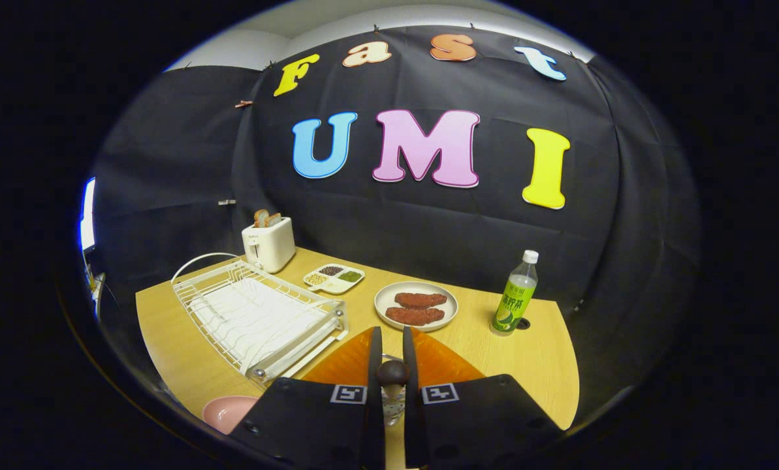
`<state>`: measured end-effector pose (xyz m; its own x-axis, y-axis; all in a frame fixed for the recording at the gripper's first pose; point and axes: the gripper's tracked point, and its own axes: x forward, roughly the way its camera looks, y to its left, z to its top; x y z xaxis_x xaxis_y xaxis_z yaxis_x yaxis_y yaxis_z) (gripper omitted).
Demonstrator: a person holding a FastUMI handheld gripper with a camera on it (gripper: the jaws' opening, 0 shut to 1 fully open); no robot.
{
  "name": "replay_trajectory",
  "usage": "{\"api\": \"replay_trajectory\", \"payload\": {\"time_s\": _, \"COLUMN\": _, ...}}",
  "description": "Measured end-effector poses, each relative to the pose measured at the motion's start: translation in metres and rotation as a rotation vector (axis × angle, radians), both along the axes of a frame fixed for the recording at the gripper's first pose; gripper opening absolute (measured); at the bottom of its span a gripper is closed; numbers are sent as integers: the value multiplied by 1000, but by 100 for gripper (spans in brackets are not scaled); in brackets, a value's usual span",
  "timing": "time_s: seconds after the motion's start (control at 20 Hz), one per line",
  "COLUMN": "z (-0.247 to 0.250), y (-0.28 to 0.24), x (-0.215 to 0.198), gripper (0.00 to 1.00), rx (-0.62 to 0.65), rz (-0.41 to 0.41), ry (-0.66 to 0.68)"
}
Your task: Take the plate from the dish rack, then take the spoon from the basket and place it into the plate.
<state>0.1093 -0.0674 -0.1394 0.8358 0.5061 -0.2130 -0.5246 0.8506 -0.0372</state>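
My gripper (389,352) is shut on the spoon (393,373). The spoon's dark rounded end sticks up between the two fingers, with a pale patterned part just below it. An orange plate (340,362) lies flat on the wooden table, directly beneath and just ahead of the fingers, showing on both sides of them. The spoon hangs over this plate; I cannot tell whether it touches it. The white wire dish rack (258,316) stands to the left of the fingers with nothing in its slots.
A pink round container (228,411) sits near the table's front edge, left of the gripper. Beyond the fingers is a beige plate with two brown patties (416,305). A green bottle (513,297) stands to the right. A divided snack dish (333,277) and a toaster (269,243) stand behind the rack.
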Motion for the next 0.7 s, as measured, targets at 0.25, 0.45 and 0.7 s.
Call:
{"api": "replay_trajectory", "payload": {"time_s": 0.25, "z": 43, "y": 11, "x": -22, "gripper": 16, "rx": 16, "rz": 20, "ry": -35}}
{"api": "replay_trajectory", "payload": {"time_s": 0.45, "z": 42, "y": 33, "x": -59, "gripper": 16, "rx": 56, "rz": 62, "ry": 25}}
{"api": "replay_trajectory", "payload": {"time_s": 0.7, "z": 7, "y": 61, "x": -101, "gripper": 16, "rx": 95, "rz": 63, "ry": 113}}
